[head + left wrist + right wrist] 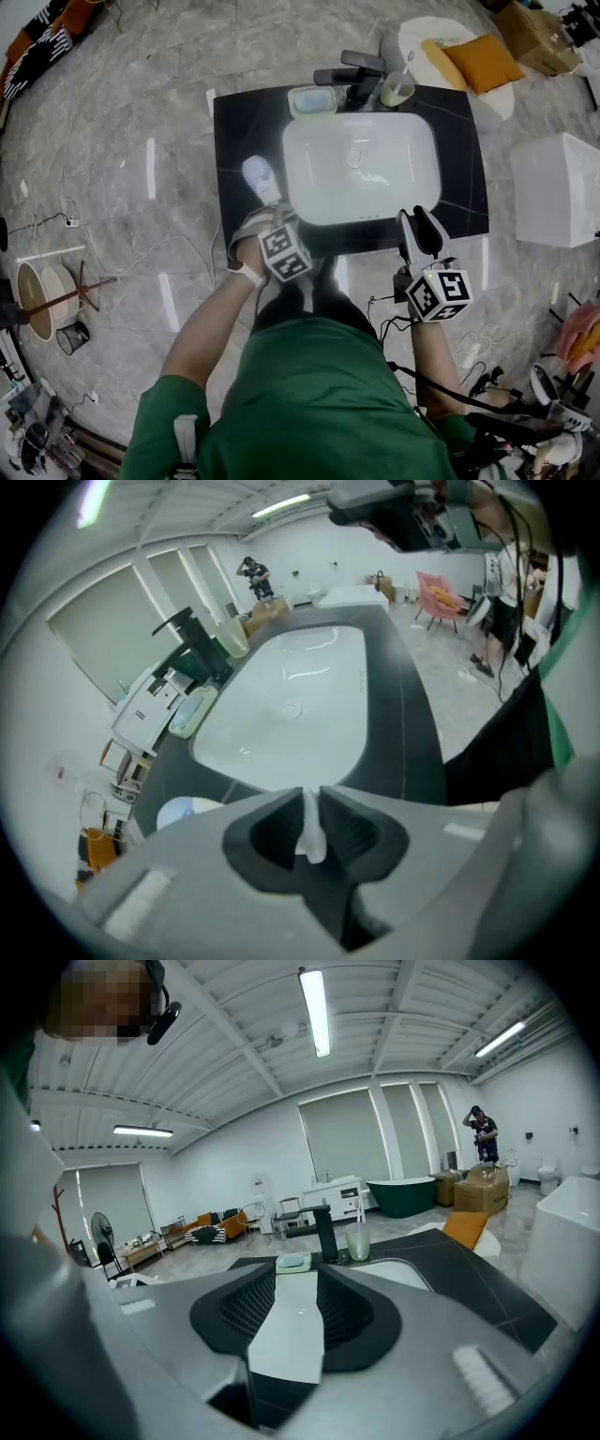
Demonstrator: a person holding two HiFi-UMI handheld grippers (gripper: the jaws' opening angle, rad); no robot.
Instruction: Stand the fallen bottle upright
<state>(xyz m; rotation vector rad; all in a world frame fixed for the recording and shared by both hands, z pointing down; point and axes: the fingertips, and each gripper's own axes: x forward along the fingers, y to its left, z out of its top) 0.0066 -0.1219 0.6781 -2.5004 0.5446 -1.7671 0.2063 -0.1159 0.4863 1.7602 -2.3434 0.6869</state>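
Note:
A white bottle (259,176) with a pale blue top appears to stand upright on the black counter (246,122), just left of the white sink (361,167). In the left gripper view the bottle (184,811) shows beside the jaws at lower left, not between them. My left gripper (269,214) (310,808) points steeply down right behind the bottle; its jaws stand only a narrow slit apart and hold nothing, with the sink showing through. My right gripper (419,230) (295,1312) hangs open and empty over the counter's front right edge.
At the back of the counter stand a black tap (361,75), a green soap dish (312,100) and a cup (397,89). An orange cushion (483,61) lies on a white seat at the far right, next to a white box (561,187). Cables trail over the floor.

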